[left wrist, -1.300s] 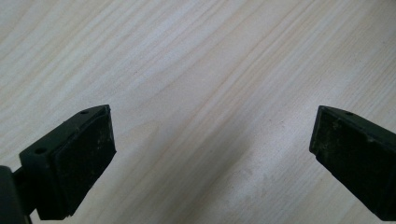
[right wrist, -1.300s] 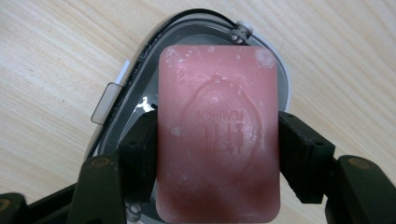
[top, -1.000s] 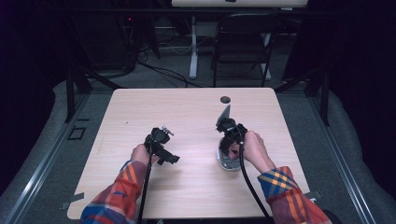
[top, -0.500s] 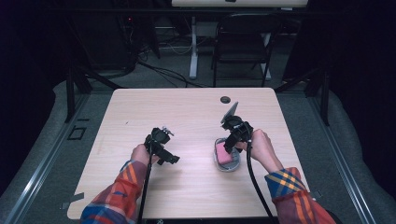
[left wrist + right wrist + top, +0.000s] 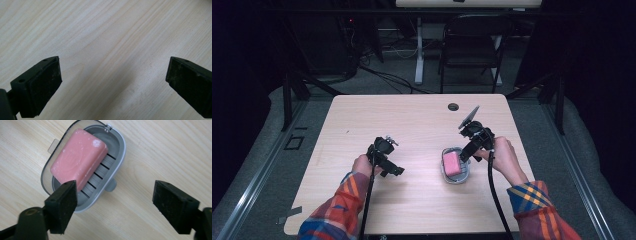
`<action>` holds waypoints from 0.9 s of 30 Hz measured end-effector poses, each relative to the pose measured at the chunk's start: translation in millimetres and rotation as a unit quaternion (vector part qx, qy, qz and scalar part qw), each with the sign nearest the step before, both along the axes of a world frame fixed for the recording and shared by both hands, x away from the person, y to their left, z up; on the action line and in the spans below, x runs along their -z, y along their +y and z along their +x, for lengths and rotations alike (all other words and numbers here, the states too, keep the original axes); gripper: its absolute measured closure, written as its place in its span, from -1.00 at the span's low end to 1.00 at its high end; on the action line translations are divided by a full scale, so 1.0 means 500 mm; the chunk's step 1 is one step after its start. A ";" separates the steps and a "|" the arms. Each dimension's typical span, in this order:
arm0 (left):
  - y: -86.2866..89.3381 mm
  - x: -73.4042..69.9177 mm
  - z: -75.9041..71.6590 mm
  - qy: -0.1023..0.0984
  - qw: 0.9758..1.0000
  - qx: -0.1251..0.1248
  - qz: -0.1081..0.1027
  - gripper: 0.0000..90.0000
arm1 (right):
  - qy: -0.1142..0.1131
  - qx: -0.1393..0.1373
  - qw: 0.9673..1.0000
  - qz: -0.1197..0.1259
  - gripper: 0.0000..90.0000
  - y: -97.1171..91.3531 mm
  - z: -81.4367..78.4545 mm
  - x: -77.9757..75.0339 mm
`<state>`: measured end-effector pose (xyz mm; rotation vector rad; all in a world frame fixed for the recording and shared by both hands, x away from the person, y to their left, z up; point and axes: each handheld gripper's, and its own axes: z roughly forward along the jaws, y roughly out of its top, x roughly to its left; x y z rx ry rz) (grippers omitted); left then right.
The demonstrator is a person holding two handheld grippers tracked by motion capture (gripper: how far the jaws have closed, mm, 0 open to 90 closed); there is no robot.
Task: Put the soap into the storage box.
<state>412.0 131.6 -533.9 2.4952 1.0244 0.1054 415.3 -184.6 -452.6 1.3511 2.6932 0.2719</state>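
Pale wood-grain surface point(image 5: 422, 120) standing in a dark room, ringed by grey flooring, with a black folding chair point(image 5: 472, 55) and loose cables beyond the far edge. Showing a small round dark hole point(image 5: 453, 106) near the far edge, right of centre. Carrying a grey soap dish point(image 5: 455, 176) right of centre, nearer the person's side, with a pink soap bar point(image 5: 452, 163) lying inside it. Right gripper view confirming the bar point(image 5: 78, 161) resting at an angle on the slatted floor of the dish point(image 5: 117, 165), covering most of the slats at one end and leaving several dark slots exposed at the other; small tab projecting from each long side of the dish. Right gripper point(image 5: 468, 150) hovering just above and beside the dish, held in the right hand point(image 5: 504, 160), jaws spread wide, pinching nothing; one jaw overlapping the dish rim in its own view point(image 5: 120, 207), the other over bare wood. Left gripper point(image 5: 393, 169) positioned well apart from the dish, left of centre, held in the left hand point(image 5: 362, 165), jaws likewise spread wide over bare wood in its own view point(image 5: 112, 85), gripping nothing. Plaid sleeves entering from the near edge, a black cable trailing back from each gripper.
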 end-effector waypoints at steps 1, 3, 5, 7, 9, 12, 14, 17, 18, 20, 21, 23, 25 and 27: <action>0.000 0.000 0.000 0.000 1.000 0.000 0.000 -1.00 | -0.002 -0.004 1.000 -0.001 -0.67 -0.004 -0.001 -0.003; 0.000 0.000 0.000 0.000 1.000 0.000 0.000 -1.00 | -0.012 -0.003 1.000 0.001 -0.68 -0.015 -0.007 -0.010; 0.000 0.000 0.000 0.000 1.000 0.000 0.000 -1.00 | -0.023 -0.004 1.000 0.000 -0.75 -0.029 -0.014 -0.016; 0.000 0.000 0.000 0.000 1.000 0.000 0.000 -1.00 | -0.024 -0.004 1.000 0.003 -0.84 -0.041 -0.020 -0.020; 0.000 0.000 0.000 0.000 1.000 0.000 0.000 -1.00 | -0.028 -0.008 1.000 -0.003 -0.88 -0.053 -0.026 -0.022; 0.000 0.000 0.000 0.000 1.000 0.000 0.000 -1.00 | -0.031 -0.002 1.000 0.004 -0.96 -0.070 -0.037 -0.017; 0.000 0.000 0.000 0.000 1.000 0.000 0.000 -1.00 | -0.026 -0.007 1.000 -0.004 -0.98 -0.081 -0.042 -0.016; 0.000 0.000 0.000 -0.001 1.000 0.001 0.001 -1.00 | -0.032 -0.005 0.999 -0.004 -1.00 -0.099 -0.053 -0.010; 0.001 0.000 0.000 -0.001 1.000 0.001 0.002 -1.00 | -0.032 -0.001 0.999 -0.007 -1.00 -0.105 -0.057 -0.010; 0.001 0.000 0.001 0.000 1.000 0.001 0.002 -1.00 | -0.040 -0.001 0.999 -0.005 -1.00 -0.117 -0.066 -0.005; 0.001 0.000 0.001 0.000 1.000 0.001 0.002 -1.00 | -0.044 0.000 0.999 -0.006 -1.00 -0.124 -0.073 -0.003; 0.000 0.000 0.001 0.000 1.000 0.001 0.003 -1.00 | -0.043 0.000 0.999 -0.003 -1.00 -0.135 -0.081 0.000; 0.000 0.000 0.000 0.000 1.000 0.000 0.003 -1.00 | -0.044 0.000 0.999 -0.003 -1.00 -0.148 -0.093 0.008; 0.000 0.000 0.000 0.002 1.000 0.000 0.003 -1.00 | -0.047 0.003 0.999 -0.003 -1.00 -0.160 -0.105 0.018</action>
